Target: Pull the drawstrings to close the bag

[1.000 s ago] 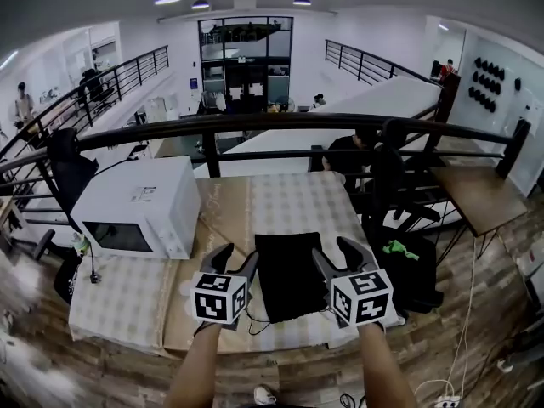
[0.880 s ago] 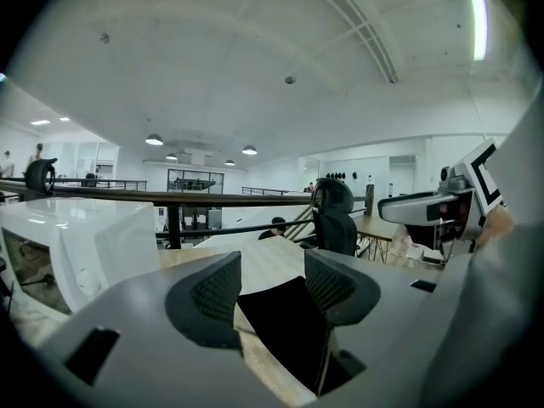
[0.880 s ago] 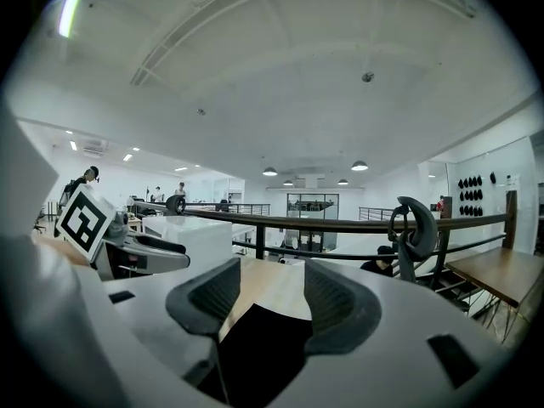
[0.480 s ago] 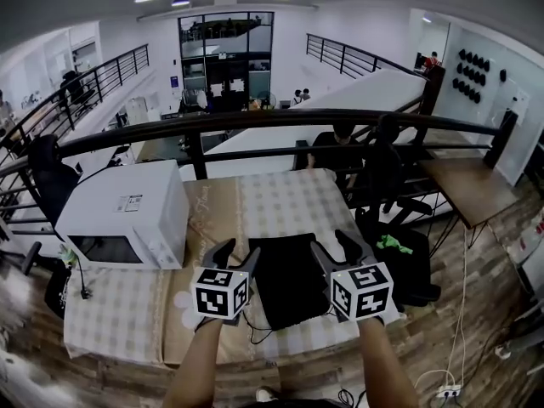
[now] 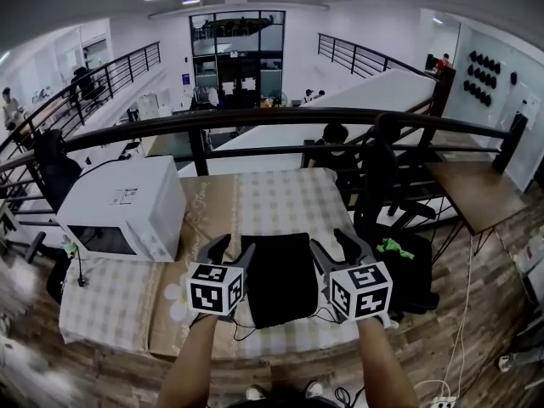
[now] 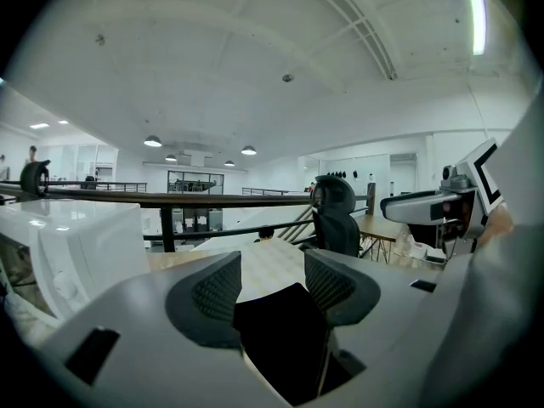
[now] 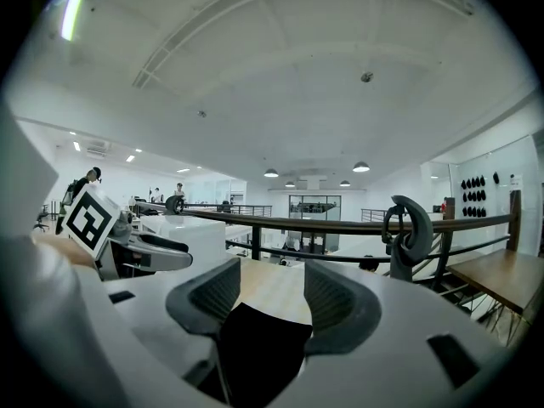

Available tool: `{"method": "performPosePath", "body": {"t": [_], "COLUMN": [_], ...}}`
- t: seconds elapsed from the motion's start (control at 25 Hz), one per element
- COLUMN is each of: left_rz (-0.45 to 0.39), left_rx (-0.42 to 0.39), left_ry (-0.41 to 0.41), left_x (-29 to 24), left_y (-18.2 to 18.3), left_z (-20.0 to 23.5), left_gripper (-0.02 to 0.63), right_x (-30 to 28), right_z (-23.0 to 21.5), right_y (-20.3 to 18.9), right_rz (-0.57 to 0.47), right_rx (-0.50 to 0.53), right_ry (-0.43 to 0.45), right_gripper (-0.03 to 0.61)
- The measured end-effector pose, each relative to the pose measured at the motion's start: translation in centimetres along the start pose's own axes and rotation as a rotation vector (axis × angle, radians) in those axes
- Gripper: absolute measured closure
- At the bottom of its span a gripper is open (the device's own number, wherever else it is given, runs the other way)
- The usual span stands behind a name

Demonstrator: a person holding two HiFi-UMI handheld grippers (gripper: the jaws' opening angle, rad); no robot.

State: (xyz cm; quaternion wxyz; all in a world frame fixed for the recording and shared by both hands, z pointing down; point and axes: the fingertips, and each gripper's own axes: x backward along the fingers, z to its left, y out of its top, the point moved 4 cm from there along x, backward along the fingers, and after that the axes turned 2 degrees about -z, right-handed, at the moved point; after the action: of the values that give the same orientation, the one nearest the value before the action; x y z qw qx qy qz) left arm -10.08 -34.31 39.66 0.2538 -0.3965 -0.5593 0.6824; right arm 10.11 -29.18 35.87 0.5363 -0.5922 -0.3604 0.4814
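Head view: both grippers hover low over the table [image 5: 280, 198], side by side, with the black bag [image 5: 279, 279] lying flat on the cloth between them. The left gripper [image 5: 231, 249] sits just beside the bag's left edge and the right gripper [image 5: 334, 246] just beside its right edge. A thin cord [image 5: 240, 328] trails from the bag's near left corner, below the left gripper's marker cube.

Left gripper view: the left gripper's [image 6: 270, 283] jaws stand wide apart, with nothing between the ribbed pads [image 6: 212, 291]. The bag [image 6: 285, 338] shows through the gap, lower down and slightly right of the jaws' centre, not touched by either pad. The other gripper shows far to the right of these jaws.

Right gripper view: the right gripper's [image 7: 268, 291] jaws are equally wide and hold nothing. The bag [image 7: 255, 347] lies below and slightly left of their gap, clear of both pads. A microwave [image 7: 183, 236] stands well beyond the left jaw.
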Motion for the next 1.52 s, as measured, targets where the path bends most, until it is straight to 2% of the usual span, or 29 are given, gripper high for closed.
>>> {"method": "performPosePath", "body": {"t": [0.36, 0.72, 1.0, 1.24, 1.52], "left_rz": [0.014, 0.029, 0.077, 0.131, 0.217], "left_rx": [-0.004, -0.013, -0.051, -0.048, -0.050], "left_ry": [0.088, 0.145, 0.146, 0.126, 0.055], "left_x": [-0.4, 1.0, 1.8, 2.1, 2.0], "left_y": [-0.4, -1.3, -2.9, -5.4, -9.3], "left_z": [-3.3, -3.7, -3.6, -3.2, -3.7], "left_gripper": [0.380, 0.380, 0.380, 0.380, 0.375], "right_x": [1.3, 1.7, 1.6, 0.9, 0.6], "right_z": [-4.9, -5.6, -4.9, -4.1, -2.7], "right_y": [-0.5, -1.3, -2.9, -5.7, -8.7], "right_rz": [-0.017, -0.017, 0.018, 0.088, 0.158], "right_rx": [-0.004, -0.009, -0.011, -0.017, -0.011], "right_ry": [0.066, 0.112, 0.147, 0.182, 0.241], "right_gripper": [0.359, 0.357, 0.357, 0.357, 0.357]}}
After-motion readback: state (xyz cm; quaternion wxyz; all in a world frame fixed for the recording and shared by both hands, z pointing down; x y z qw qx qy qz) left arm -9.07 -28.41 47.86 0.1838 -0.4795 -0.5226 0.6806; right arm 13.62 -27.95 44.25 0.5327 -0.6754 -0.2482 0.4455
